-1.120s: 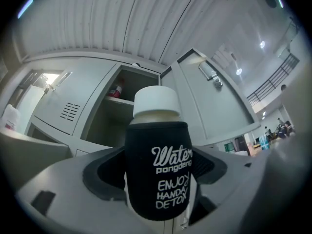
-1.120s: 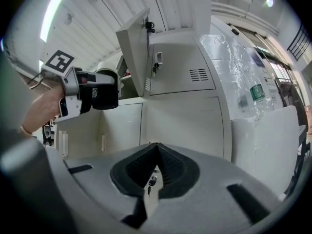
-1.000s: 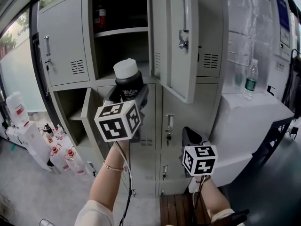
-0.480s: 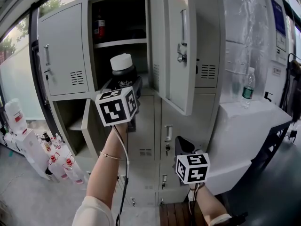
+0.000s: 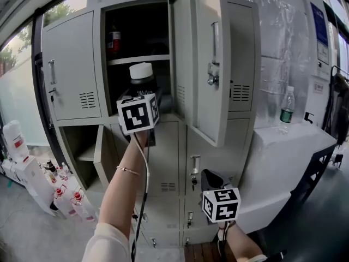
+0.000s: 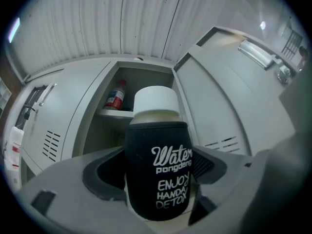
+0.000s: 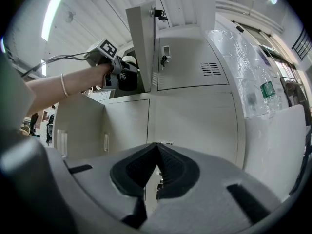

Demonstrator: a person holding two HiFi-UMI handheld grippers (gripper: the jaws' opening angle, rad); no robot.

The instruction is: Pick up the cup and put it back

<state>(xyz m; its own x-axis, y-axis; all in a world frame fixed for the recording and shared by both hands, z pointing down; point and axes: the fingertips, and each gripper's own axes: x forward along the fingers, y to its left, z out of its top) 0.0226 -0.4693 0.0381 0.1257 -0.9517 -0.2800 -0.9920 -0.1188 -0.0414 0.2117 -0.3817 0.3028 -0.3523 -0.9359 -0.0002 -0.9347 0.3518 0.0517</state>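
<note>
One black-sleeved, white-lidded cup (image 6: pixel 157 145) sits clamped between the jaws of the left gripper (image 5: pixel 143 98), held at twelve o'clock before the open compartment of the grey metal locker (image 5: pixel 71 64). Pick-up looks done; setting it inside and releasing remain. The right gripper (image 7: pixel 157 167) hangs at five o'clock, jaws together, empty.

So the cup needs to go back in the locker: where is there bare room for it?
The upper shelf looks bare from the red bottle at its left end rightward to the open door. Below that shelf it is too dark to tell.
</note>
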